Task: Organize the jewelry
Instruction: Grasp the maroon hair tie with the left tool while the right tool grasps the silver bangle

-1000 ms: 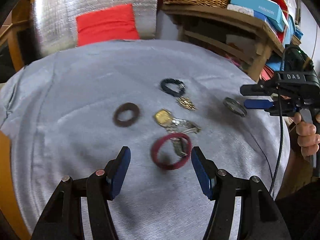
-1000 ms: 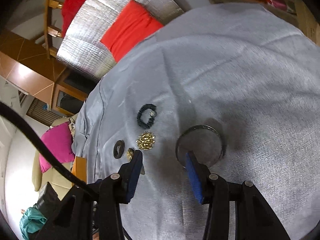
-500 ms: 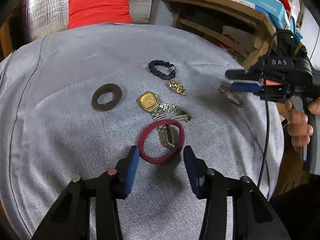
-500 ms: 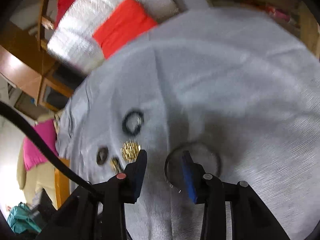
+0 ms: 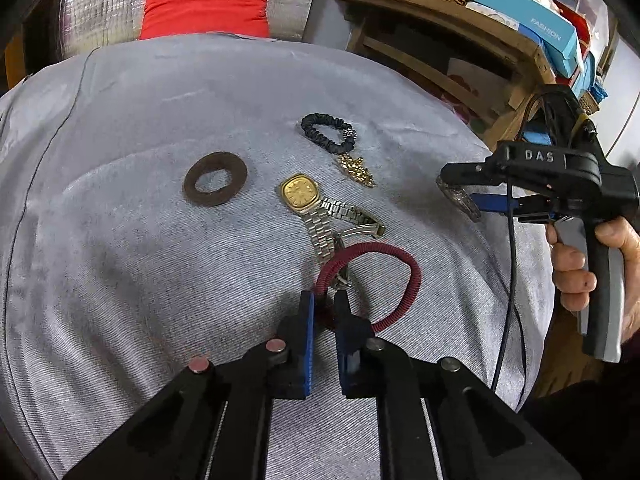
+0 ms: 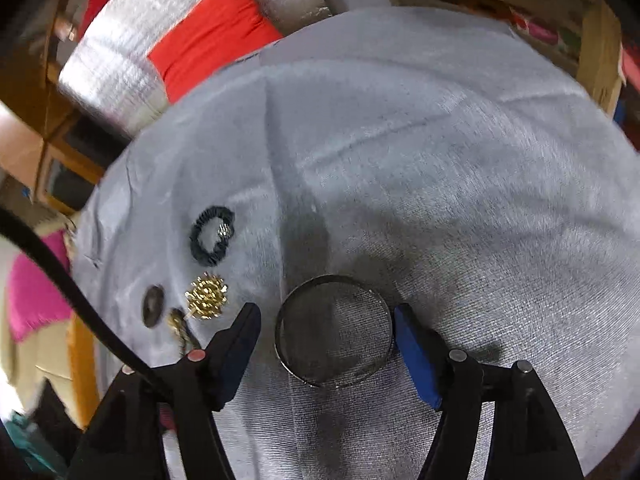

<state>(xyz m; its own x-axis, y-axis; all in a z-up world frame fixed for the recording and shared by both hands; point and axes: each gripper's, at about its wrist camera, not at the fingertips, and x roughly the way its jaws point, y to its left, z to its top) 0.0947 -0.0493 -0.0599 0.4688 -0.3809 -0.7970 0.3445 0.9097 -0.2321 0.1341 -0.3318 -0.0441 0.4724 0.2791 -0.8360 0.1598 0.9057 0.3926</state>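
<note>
My left gripper (image 5: 325,305) is shut on the near left rim of the maroon coiled bracelet (image 5: 412,276), which lies over the strap of a gold watch (image 5: 300,194). Beyond these lie a brown flat ring (image 5: 216,184), a black scrunchie (image 5: 328,130) and a gold brooch (image 5: 356,170). In the right wrist view a thin silver bangle (image 6: 334,330) lies flat between the fingers of my right gripper (image 6: 325,314). Its jaws are opening and stand just outside the rim. The left wrist view shows the right gripper (image 5: 460,186) at the right, over the bangle (image 5: 464,204).
All the pieces rest on a grey cloth-covered table (image 5: 120,260). A red cushion (image 5: 204,0) on silver padding stands behind it. A wooden shelf (image 5: 440,20) with a basket and boxes is at the back right. A hand (image 5: 576,264) holds the right gripper's handle, and its cable hangs down.
The left jaws closed from wide open onto the maroon bracelet's near rim. The right jaws narrowed over the silver bangle's near rim, then spread wide so the whole bangle lies between them.
</note>
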